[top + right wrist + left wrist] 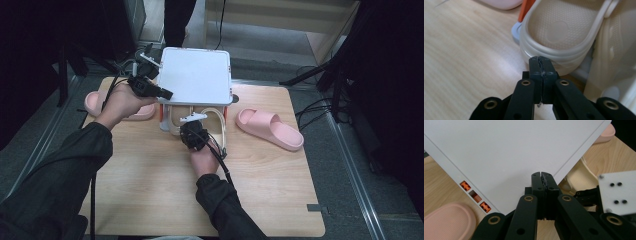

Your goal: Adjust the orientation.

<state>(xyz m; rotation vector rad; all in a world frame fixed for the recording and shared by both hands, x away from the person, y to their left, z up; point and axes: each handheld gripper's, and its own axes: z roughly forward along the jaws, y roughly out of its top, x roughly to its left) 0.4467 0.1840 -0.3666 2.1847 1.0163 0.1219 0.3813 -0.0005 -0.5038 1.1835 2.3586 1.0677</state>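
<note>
We see the right gripper (541,65) with its jaws pressed together, nothing visibly between them, their tips at the heel rim of the cream clog (560,32) just ahead, under the rack (195,75). The left gripper (541,181) also has its jaws together, tips at the corner of the rack's white top. Pink slides (269,128) lie on the table (150,190) either side.

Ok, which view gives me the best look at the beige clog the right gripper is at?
The right gripper view: the beige clog is close up, heel rim and textured footbed clear, just beyond the shut right gripper. The high view shows it small under the white shelf. The left gripper view catches an edge.
</note>
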